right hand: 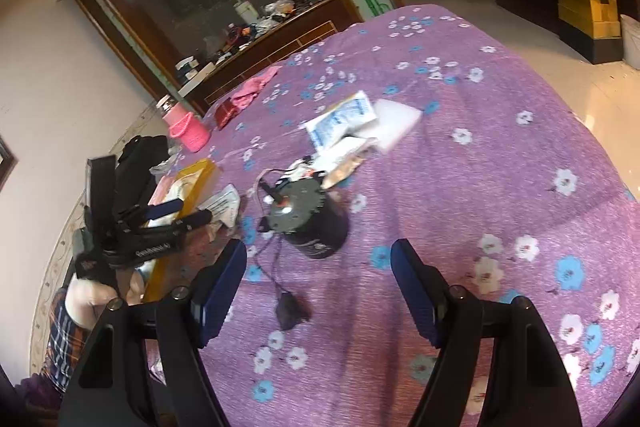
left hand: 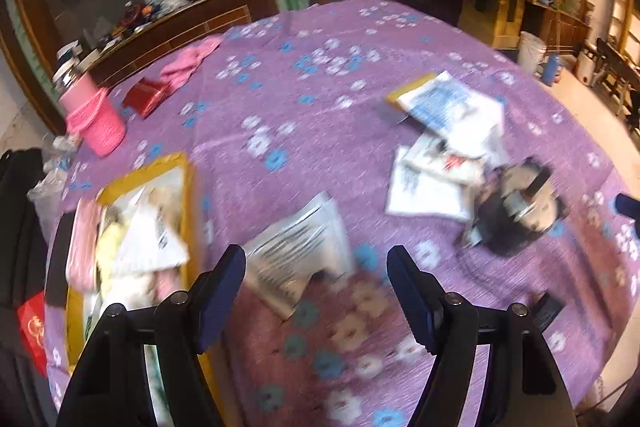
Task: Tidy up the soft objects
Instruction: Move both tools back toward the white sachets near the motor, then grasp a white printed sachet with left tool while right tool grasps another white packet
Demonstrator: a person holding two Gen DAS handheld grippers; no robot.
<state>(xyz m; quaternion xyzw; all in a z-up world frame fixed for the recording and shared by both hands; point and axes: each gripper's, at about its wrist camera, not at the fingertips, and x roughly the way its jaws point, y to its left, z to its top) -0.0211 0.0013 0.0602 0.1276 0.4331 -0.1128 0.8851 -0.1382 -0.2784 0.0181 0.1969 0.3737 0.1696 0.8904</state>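
On the purple flowered cloth (left hand: 320,99) lies a silvery white packet (left hand: 298,259), just beyond my left gripper (left hand: 316,287), which is open and holds nothing. To its left a yellow box (left hand: 188,211) holds several soft packets, pink and white. A loose pile of white packets (left hand: 448,123) lies at the right. In the right wrist view my right gripper (right hand: 318,283) stands open and empty above the cloth, with a dark can (right hand: 312,223) ahead of it. The left gripper (right hand: 188,211) shows over the yellow box (right hand: 200,175), and the packet pile (right hand: 344,119) lies beyond the can.
A pink knitted bag (left hand: 96,123) with a bottle, a red box (left hand: 146,95) and a pink cloth (left hand: 192,61) sit near the far left edge. A cord runs from the can to a small dark lump (right hand: 290,311). A hand (right hand: 92,299) holds the left gripper.
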